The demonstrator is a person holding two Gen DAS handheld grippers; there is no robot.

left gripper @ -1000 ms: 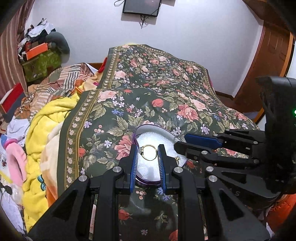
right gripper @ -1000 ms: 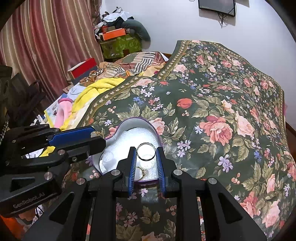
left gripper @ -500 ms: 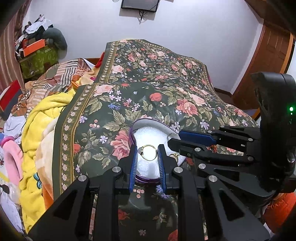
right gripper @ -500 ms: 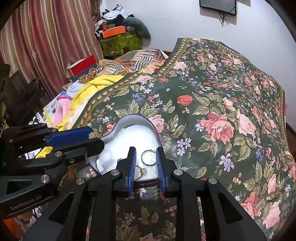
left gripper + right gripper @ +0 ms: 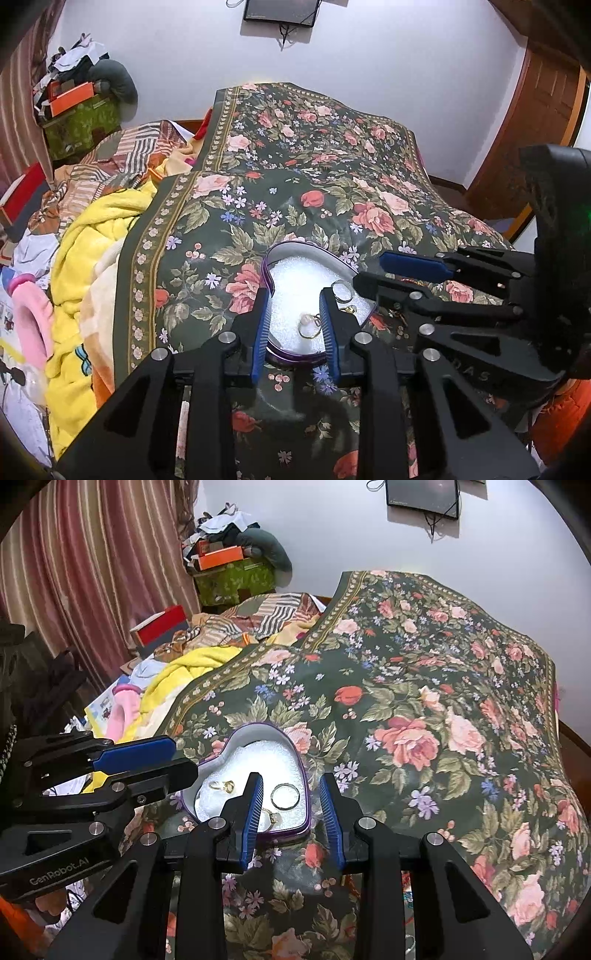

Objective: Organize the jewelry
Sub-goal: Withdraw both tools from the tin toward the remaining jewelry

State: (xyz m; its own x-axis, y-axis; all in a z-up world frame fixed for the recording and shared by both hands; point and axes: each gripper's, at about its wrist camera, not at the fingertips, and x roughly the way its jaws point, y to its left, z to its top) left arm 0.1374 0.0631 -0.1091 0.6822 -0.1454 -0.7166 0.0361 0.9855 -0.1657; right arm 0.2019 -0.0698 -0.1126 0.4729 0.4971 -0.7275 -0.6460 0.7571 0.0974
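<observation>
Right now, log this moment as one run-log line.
left tool: opening, nothing gripped | right tool: opening, nothing gripped | heart-shaped box: on floral bedspread, holds silver ring and two gold rings

Floral bedspread point(image 5: 424, 701), yellow blanket point(image 5: 96, 236) beside it, wall TV point(image 5: 280, 11), prob. a shoebox, orange point(image 5: 221, 558).

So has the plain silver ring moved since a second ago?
Yes. The silver ring was held up between the right gripper's fingers; now it lies on the white padding inside the heart-shaped tin, free of the opening jaws.
</observation>
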